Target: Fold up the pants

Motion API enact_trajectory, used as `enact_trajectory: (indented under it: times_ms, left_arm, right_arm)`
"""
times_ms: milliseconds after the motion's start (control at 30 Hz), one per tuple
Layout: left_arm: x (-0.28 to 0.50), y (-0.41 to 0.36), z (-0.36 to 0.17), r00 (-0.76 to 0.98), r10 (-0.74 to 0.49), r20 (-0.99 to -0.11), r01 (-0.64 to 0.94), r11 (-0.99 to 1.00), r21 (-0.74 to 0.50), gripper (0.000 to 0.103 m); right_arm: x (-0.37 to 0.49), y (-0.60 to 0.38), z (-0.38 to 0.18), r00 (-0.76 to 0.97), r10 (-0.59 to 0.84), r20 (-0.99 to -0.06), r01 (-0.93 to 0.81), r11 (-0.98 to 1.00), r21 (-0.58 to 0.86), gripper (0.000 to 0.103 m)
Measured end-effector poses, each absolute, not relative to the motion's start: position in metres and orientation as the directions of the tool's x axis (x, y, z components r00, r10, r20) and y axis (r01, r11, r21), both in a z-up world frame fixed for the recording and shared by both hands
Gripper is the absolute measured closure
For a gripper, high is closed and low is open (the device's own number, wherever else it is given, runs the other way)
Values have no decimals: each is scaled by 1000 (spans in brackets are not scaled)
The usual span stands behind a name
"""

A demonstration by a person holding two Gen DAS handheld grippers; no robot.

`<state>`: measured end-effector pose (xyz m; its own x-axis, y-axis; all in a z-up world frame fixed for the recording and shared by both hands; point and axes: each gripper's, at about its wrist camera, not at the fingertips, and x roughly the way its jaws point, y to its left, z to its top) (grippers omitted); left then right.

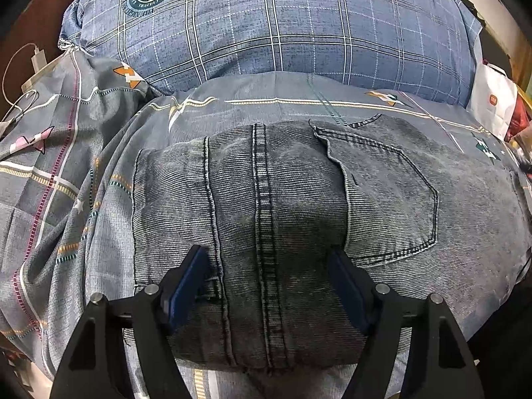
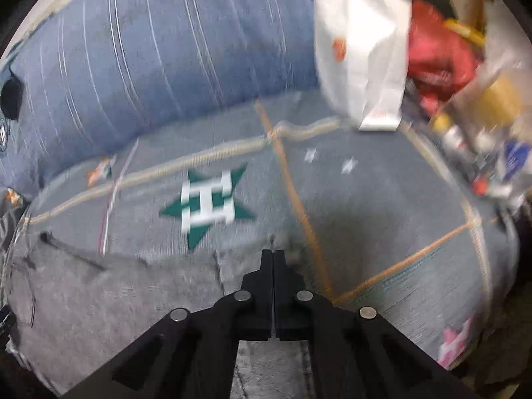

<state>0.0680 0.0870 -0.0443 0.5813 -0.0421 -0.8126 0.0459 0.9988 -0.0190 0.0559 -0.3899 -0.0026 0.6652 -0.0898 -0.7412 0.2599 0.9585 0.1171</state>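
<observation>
Folded grey denim pants (image 1: 266, 219) lying on a grey-blue patterned bedsheet (image 1: 83, 199).

The left gripper (image 1: 267, 262) hangs over the pants, blue-padded jaws spread wide, gripping nothing. The right gripper (image 2: 273, 256) is closed and empty above the pants' edge, near a green star print (image 2: 206, 202).

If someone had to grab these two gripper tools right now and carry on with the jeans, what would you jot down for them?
Left gripper: open, jaws either side of the leg seam, low over the jeans, not pinching.
Right gripper: shut, nothing visibly held, above the jeans' edge; its view is blurred.
Jeans: already folded into a compact stack on the bedspread, back pocket up, in front of the blue pillow.
Done: the main folds, by the look of it.
Left: probably smoothing or one last fold; check the far side, partly out of view.
</observation>
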Motion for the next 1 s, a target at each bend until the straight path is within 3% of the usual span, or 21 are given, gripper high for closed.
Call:
enact_trajectory:
  times_ms: [67, 133, 233, 267, 300, 333, 367, 500, 533, 567, 600, 667, 700, 800, 933, 1000]
  left_arm:
    - [67, 88, -46, 591, -40, -806, 46, 999, -16, 24]
    - [67, 90, -47, 595, -41, -803, 40, 999, -21, 21]
    - [67, 92, -48, 592, -45, -805, 30, 999, -34, 20]
    - [68, 91, -48, 592, -42, -805, 31, 999, -30, 20]
    - [68, 91, -48, 593, -41, -804, 32, 999, -27, 20]
    - [68, 91, -48, 594, -42, -804, 31, 999, -29, 20]
    - [68, 92, -48, 594, -44, -803, 31, 999, -32, 20]
    - [67, 94, -48, 594, -57, -802, 30, 998, -48, 20]
    - [67, 95, -48, 595, -60, -802, 33, 998, -50, 20]
    - [67, 95, -49, 595, -63, -801, 36, 998, -52, 20]
    - [67, 95, -49, 597, -66, -800, 38, 998, -54, 20]
    - [67, 96, -49, 600, -71, -797, 44, 998, -55, 19]
    - [66, 96, -50, 604, -72, -794, 48, 997, -53, 19]
    - [66, 98, -52, 611, -73, -788, 49, 997, -55, 16]
    - [68, 100, -53, 615, -76, -785, 44, 997, -63, 14]
    - [69, 99, -52, 615, -73, -785, 42, 997, -60, 14]
  right_arm:
    - [56, -403, -6, 664, -140, -734, 313, 944, 103, 103]
    - [63, -410, -22, 619, -88, -780, 316, 937, 145, 101]
    - [53, -379, 1, 714, 20, -700, 179, 961, 209, 97]
    - [56, -356, 13, 719, 113, -686, 74, 969, 237, 77]
    - [60, -338, 21, 710, 168, -684, -1, 971, 237, 49]
    - [61, -314, 29, 698, 203, -687, -80, 975, 207, 40]
    - [65, -283, 35, 680, 228, -697, -173, 974, 150, 39]
    - [88, -212, 17, 585, 215, -782, -335, 942, 9, 41]
    - [99, -205, 5, 560, 188, -807, -339, 940, -16, 47]
    - [113, -199, -13, 505, 152, -849, -341, 939, -35, 78]
    - [122, -198, -25, 482, 104, -870, -326, 943, -67, 100]
    - [130, -204, -32, 548, -54, -835, -228, 951, -211, 100]
    - [132, -210, -30, 569, -75, -819, -181, 960, -213, 99]
    - [131, -217, -27, 565, -35, -824, -154, 977, -148, 98]
    - [111, -205, -12, 590, 153, -793, -255, 967, -4, 97]
    - [132, -208, -39, 504, 98, -858, -226, 974, -21, 98]
